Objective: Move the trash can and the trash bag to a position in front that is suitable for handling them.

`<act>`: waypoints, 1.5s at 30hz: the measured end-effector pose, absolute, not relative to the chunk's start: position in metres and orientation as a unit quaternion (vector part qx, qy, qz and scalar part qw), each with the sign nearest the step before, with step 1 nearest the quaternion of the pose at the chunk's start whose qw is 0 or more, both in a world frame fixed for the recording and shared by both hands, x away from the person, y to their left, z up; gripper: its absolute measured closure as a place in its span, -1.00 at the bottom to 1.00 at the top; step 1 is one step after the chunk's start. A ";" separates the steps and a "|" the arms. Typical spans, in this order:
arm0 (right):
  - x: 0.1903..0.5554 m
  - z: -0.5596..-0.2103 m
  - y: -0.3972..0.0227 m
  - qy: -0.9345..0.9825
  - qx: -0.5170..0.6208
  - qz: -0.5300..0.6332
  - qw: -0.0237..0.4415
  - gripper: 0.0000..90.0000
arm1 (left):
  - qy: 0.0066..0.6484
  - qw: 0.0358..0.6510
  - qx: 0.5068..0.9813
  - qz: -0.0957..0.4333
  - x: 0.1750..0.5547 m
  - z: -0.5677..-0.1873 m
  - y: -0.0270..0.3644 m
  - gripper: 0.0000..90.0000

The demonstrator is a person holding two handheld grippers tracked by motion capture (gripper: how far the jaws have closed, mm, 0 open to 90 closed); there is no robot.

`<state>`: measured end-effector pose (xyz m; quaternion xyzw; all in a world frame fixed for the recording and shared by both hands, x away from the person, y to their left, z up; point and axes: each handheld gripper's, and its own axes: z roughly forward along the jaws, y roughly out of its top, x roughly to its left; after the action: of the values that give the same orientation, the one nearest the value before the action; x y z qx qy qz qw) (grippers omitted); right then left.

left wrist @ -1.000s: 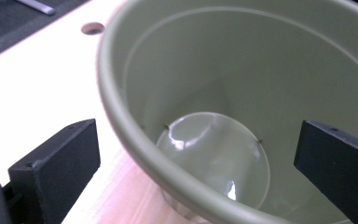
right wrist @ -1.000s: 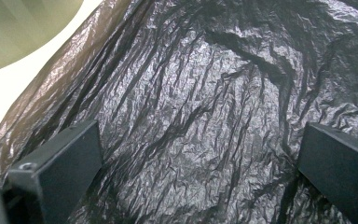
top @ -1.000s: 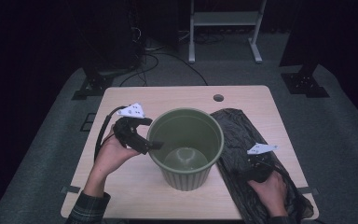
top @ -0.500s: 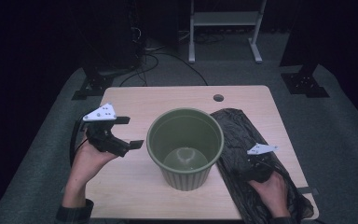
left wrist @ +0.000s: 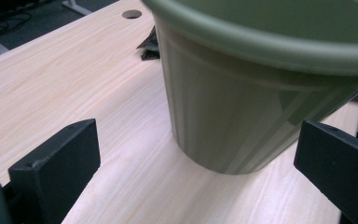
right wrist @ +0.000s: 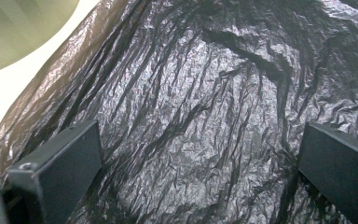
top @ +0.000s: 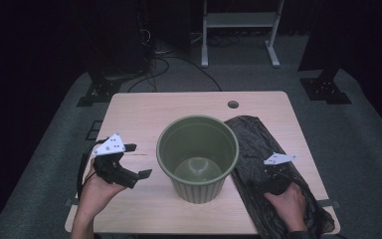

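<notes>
An olive-green ribbed bin [top: 199,191] stands upright and empty in the middle of the wooden table [top: 144,114]. To its left, a hand holds my left gripper [top: 139,160] open, clear of the bin, with its jaws toward the bin's wall [left wrist: 233,107]. A crumpled black plastic bag [top: 256,144] lies flat on the table right of the bin, touching its base. My right gripper [top: 272,175] hovers low over the bag's near part. In the right gripper view its jaws stand wide apart with bag film [right wrist: 205,93] below them and nothing between them.
A round cable hole [top: 233,104] sits near the table's far edge. Bare tabletop lies left of and behind the bin. On the dark floor beyond are cables [top: 179,59], a white stand [top: 238,25] and black stand feet [top: 323,89].
My left gripper has drawn back from the bin's left rim, moving left and toward the table's near edge. The bin, bag and right gripper have stayed put.
</notes>
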<state>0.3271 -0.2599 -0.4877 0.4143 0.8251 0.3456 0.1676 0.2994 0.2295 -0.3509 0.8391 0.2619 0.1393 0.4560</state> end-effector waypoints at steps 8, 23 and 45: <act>0.327 -0.488 -0.260 0.825 0.414 0.346 0.167 -1.00 | 0.267 0.456 0.838 0.134 0.302 -0.375 0.234 -1.00; 0.327 -0.488 -0.260 0.826 0.413 0.346 0.167 -1.00 | 0.285 0.435 0.845 0.123 0.309 -0.431 0.232 -1.00; 0.327 -0.488 -0.260 0.826 0.413 0.346 0.167 -1.00 | 0.296 0.368 0.873 0.125 0.322 -0.483 0.223 -1.00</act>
<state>0.3274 -0.2600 -0.4877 0.4125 0.8260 0.3457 0.1674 0.3225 0.2229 -0.4828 0.8726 0.2962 0.1251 0.3677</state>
